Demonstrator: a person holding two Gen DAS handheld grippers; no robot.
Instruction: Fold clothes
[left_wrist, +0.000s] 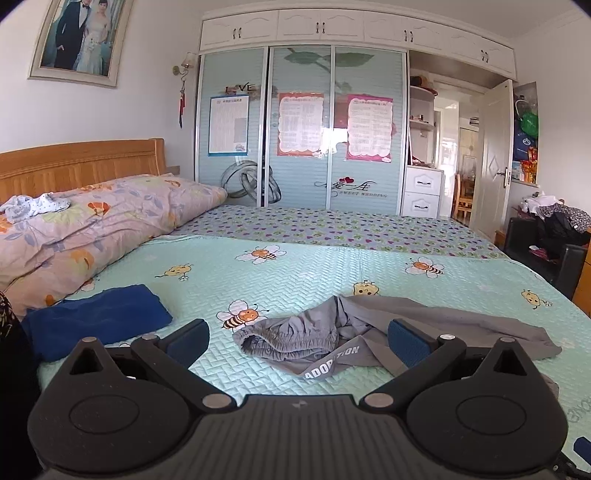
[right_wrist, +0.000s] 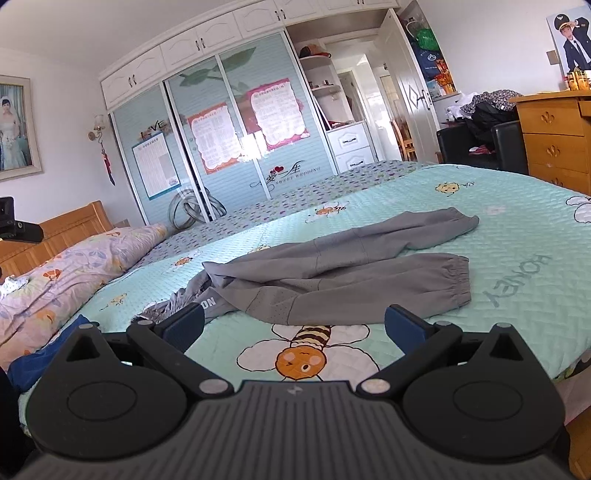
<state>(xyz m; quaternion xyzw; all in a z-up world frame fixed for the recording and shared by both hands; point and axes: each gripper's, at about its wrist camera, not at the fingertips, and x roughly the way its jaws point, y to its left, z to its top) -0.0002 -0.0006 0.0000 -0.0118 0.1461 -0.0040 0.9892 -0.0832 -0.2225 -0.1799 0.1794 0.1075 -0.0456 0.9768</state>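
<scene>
Grey track pants (left_wrist: 369, 332) (right_wrist: 351, 269) lie unfolded and crumpled on the mint bee-print bedspread (left_wrist: 295, 273) (right_wrist: 480, 229). Their bunched elastic waistband faces left and the two cuffed legs stretch to the right. My left gripper (left_wrist: 297, 341) is open just in front of the waistband, and holds nothing. My right gripper (right_wrist: 295, 328) is open too, low over the bed's near edge, short of the pants' knee area. A folded dark blue garment (left_wrist: 96, 321) (right_wrist: 44, 362) rests on the bed to the left.
A floral pillow (left_wrist: 92, 225) (right_wrist: 66, 280) and wooden headboard (left_wrist: 81, 162) lie at the left. A sliding-door wardrobe (left_wrist: 299, 125) fills the far wall. A black chair with piled clothes (right_wrist: 484, 144) and a wooden dresser (right_wrist: 554, 136) stand beyond the bed on the right.
</scene>
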